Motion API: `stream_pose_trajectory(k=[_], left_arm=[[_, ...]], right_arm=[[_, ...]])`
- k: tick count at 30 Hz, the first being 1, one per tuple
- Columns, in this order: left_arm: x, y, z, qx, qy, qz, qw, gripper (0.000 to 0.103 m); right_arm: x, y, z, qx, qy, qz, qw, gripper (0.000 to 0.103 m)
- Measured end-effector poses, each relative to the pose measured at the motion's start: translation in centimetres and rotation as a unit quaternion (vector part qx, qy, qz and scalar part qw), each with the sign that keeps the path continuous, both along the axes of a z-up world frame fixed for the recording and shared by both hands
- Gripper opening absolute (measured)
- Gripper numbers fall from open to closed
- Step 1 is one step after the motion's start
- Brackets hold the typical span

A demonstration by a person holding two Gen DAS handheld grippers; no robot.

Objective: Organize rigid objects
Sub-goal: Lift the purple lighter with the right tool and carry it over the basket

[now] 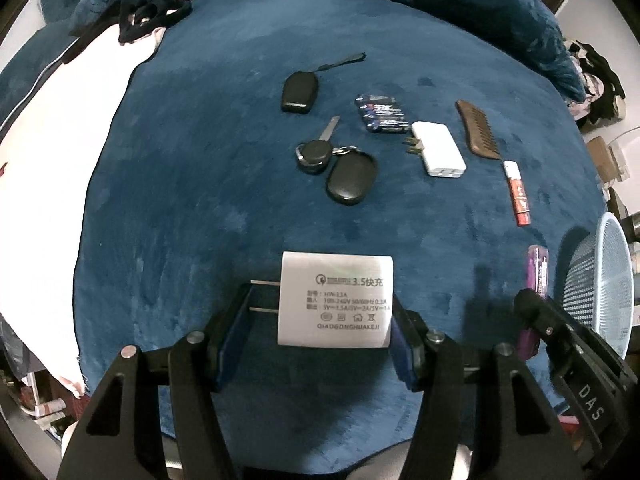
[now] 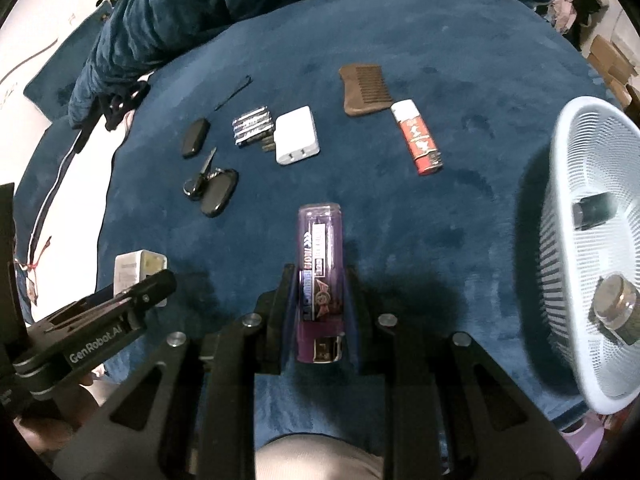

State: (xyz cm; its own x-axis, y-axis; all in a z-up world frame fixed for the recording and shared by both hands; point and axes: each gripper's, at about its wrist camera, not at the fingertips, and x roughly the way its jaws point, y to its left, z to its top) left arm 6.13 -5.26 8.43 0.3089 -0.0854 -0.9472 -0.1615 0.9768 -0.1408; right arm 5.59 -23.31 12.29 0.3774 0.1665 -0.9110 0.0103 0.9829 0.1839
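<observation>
My left gripper [image 1: 320, 312] is shut on a white wall charger [image 1: 335, 299], its prongs pointing left, held over the blue cloth. My right gripper [image 2: 320, 276] is shut on a purple lighter [image 2: 320, 276], which also shows in the left wrist view [image 1: 535, 276]. The left gripper with the charger [image 2: 138, 270] shows at the lower left of the right wrist view. A pale blue mesh basket [image 2: 560, 208] stands at the right, also in the left wrist view [image 1: 600, 280].
On the blue cloth [image 1: 200, 200] lie a black key fob [image 1: 300, 91], a car key with black fob [image 1: 336, 168], a battery pack [image 1: 382, 113], a white adapter [image 1: 439, 150], a brown comb [image 1: 478, 128] and a red lighter [image 1: 519, 194]. The basket holds a black block [image 2: 592, 210] and a metal-capped object [image 2: 616, 306].
</observation>
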Motion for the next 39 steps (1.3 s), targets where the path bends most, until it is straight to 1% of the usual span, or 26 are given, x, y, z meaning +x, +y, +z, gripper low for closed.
stream_pose_trajectory(k=[6,13,31,39], left_arm=[[-0.4,-1.4,1.5,0.004,-0.008,-0.019,0.9998,0.062],[-0.4,-3.0,2.4,0.003,-0.014,-0.036,0.9992,0.062],[0.0,-7.7,5.3,0.009,-0.032,-0.088,0.9956,0.062],[0.1,-10.7,6.4,0.0,-0.037,-0.116,0.9925,0.062]], right_arm=[[-0.5,-1.5,1.5,0.009,-0.011,-0.017,1.0,0.022],[-1.5,-3.0,3.0,0.02,-0.022,-0.033,0.999,0.022],[-2.7,-7.4,4.9,0.038,-0.04,-0.081,0.995,0.023],[-3.4,-9.9,5.6,0.04,-0.048,-0.104,0.993,0.022]])
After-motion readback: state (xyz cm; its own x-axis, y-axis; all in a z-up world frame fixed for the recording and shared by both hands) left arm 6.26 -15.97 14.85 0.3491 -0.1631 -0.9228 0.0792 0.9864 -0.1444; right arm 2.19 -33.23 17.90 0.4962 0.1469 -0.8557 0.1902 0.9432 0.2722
